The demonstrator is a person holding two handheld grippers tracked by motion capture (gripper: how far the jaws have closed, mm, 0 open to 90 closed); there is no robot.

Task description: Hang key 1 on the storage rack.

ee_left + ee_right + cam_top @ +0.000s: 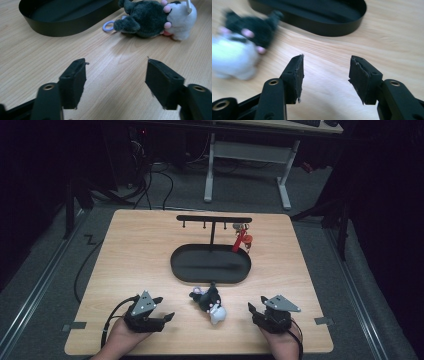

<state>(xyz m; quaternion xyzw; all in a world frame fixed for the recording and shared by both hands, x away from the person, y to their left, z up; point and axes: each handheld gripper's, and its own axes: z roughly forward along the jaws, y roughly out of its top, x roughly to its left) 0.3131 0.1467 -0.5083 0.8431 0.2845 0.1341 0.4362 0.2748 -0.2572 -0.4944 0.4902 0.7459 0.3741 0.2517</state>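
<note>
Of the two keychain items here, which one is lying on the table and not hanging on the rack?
The plush toy, black and white, lies on the table. The red keychain hangs from the black rack.

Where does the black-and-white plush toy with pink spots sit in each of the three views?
High view: plush toy lies low centre, between the grippers.
Left gripper view: top right.
Right gripper view: blurred, upper left.
Shared landmark: the black oval tray just beyond it.

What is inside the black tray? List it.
Nothing loose shows in the black tray: only the rack's post rising from its floor. The near wall hides a strip of the floor. The plush toy lies outside, on the table.
</note>
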